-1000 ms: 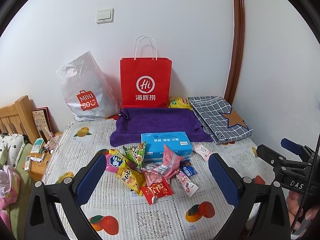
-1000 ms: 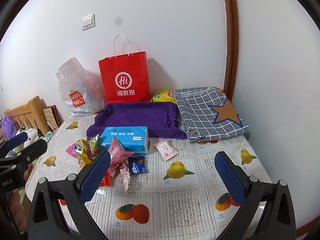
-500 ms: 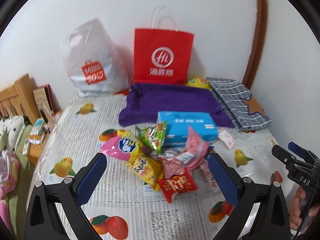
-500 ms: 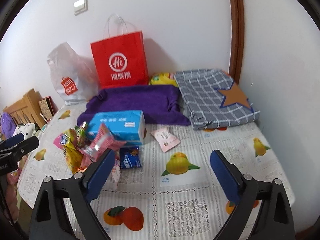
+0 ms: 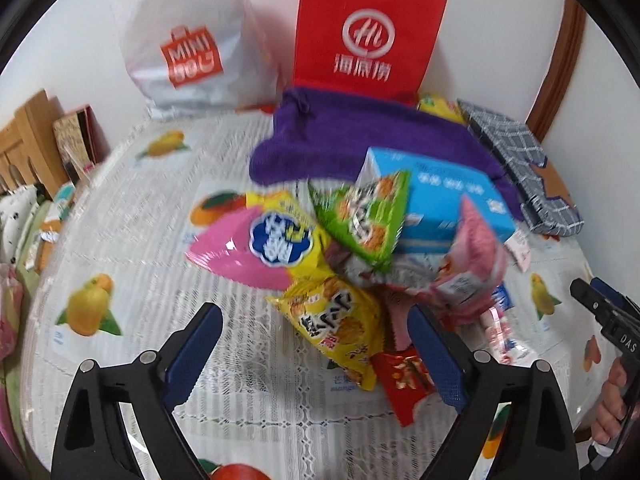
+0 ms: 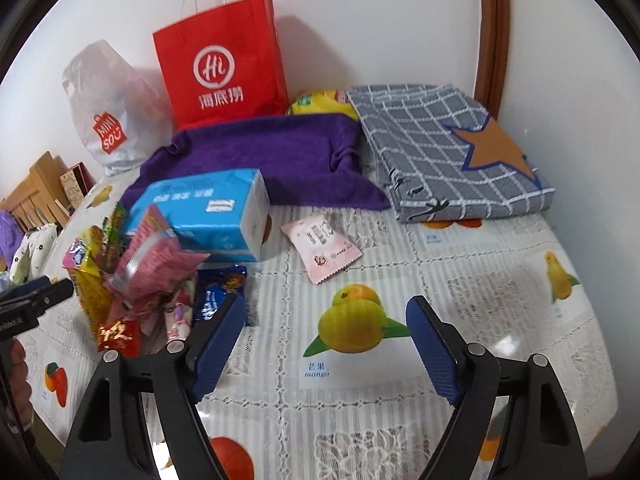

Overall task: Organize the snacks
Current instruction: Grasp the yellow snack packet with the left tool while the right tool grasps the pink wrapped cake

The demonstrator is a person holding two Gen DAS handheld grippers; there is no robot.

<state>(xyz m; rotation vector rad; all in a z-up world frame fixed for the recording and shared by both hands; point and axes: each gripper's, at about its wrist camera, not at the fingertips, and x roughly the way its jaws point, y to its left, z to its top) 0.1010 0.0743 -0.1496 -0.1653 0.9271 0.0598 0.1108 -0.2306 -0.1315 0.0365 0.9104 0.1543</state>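
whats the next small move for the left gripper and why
Probably ease the left gripper a little further down and forward onto the yellow snack packet, then close. Its jaws, which have just been closing, are open with nothing pressed between the pads, and that packet lies at the near edge of the snack pile, partly between the fingers. The right gripper hangs open over bare tablecloth.

I am holding both tongs tilted steeply downward, side by side. The left tongs (image 5: 316, 350) are standing wide with their blue pads (image 5: 194, 354) apart, the jaws having just been closing a little with nothing pressed between them. The right tongs (image 6: 326, 344) are doing the same, jaws just narrowing and gripping nothing, and fingers of my right hand (image 5: 610, 408) are wrapping its handle.
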